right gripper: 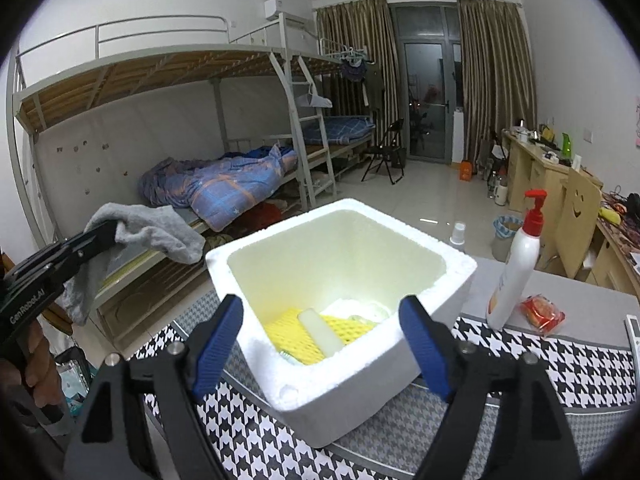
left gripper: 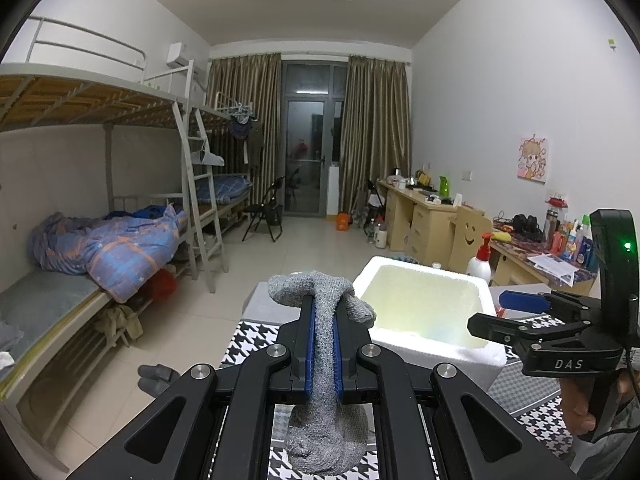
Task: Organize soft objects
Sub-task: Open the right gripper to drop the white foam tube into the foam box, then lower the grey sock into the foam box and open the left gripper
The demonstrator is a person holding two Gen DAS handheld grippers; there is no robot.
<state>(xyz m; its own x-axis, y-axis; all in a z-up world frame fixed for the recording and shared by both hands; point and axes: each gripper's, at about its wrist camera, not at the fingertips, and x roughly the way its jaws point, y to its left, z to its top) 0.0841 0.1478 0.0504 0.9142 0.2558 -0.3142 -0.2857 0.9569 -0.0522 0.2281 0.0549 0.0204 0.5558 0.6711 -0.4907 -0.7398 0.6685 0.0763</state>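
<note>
Left gripper (left gripper: pixel 322 320) pinches the grey sock (left gripper: pixel 320 300), held in the air at nine o'clock of the foam box (right gripper: pixel 460 268); right gripper (right gripper: pixel 320 344) spread wide, nothing between, just short of the box's near rim; yellow netting (right gripper: pixel 288 328) lies inside.

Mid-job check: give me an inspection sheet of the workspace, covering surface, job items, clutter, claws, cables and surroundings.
Surface: table under a black-and-white houndstooth cloth.
Job's things: grey sock clamped in the left claw, beside the foam box, not over it; the box holds a yellow foam net, a pale foam piece and something white.
Clutter: pump bottle and red packet right of the box.
Claws: left shut on the sock; right claw open, empty, jaws either side of the box's near rim.
Cables: thin black lead by the right hand.
Surroundings: bunk beds, desks, folding chair, curtained balcony door.
</note>
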